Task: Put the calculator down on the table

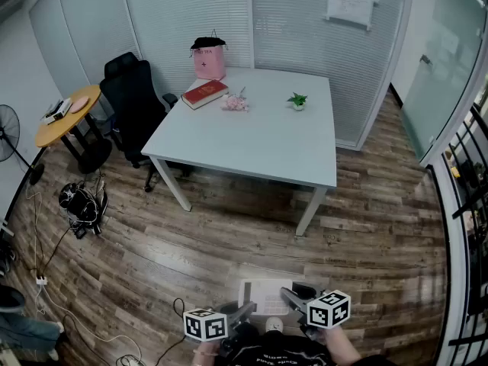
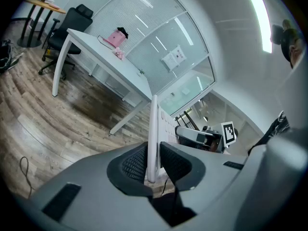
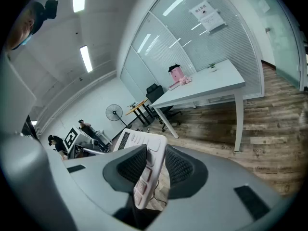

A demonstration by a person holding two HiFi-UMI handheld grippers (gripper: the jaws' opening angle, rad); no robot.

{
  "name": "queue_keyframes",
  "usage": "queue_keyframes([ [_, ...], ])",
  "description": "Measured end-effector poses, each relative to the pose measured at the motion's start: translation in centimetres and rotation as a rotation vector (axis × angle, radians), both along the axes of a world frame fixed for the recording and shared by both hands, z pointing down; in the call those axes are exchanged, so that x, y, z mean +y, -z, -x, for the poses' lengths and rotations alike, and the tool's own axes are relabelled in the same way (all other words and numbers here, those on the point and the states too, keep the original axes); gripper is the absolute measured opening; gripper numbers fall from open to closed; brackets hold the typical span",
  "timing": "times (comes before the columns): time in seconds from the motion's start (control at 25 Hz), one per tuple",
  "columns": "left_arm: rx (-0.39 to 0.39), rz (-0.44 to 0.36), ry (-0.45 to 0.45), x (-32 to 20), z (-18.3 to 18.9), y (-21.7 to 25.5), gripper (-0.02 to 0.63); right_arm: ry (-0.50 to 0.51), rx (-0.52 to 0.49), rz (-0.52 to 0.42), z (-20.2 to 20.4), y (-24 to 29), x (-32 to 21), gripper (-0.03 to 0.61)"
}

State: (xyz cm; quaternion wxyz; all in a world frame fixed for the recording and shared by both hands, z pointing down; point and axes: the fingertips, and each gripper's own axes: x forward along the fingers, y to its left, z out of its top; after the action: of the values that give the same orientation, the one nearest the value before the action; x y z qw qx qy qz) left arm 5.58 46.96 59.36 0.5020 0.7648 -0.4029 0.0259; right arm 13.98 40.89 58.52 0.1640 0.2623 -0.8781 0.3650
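Observation:
I hold a white calculator [image 1: 266,295] between both grippers, low at the bottom of the head view, well short of the white table [image 1: 252,139]. My left gripper [image 1: 242,313] is shut on its left edge; in the left gripper view the calculator [image 2: 153,134] stands edge-on between the ribbed pads. My right gripper [image 1: 293,300] is shut on its right side, and in the right gripper view the calculator [image 3: 147,165] shows its keys, clamped between the pads. The table [image 3: 207,83] lies ahead across the wooden floor.
On the table are a red book [image 1: 204,93], a pink bag [image 1: 209,59], a small pink object [image 1: 235,104] and a little potted plant [image 1: 297,101]. A black office chair [image 1: 136,101] and a round yellow side table [image 1: 69,117] stand left of it. Cables and a fan [image 1: 9,132] are at the far left.

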Motion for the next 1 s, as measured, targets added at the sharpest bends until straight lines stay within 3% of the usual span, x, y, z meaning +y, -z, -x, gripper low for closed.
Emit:
queue_keyframes([
  [0.64,0.036,-0.015,0.028,2.8,1.2,0.0,0.087,-0.020,0.007,-0.036,1.4,0.6,2.6,0.133],
  [1.0,0.017,-0.025,-0.012,1.4,3.4,0.1,0.087,-0.084,0.008,-0.055,3.2,0.6,1.5,0.138],
])
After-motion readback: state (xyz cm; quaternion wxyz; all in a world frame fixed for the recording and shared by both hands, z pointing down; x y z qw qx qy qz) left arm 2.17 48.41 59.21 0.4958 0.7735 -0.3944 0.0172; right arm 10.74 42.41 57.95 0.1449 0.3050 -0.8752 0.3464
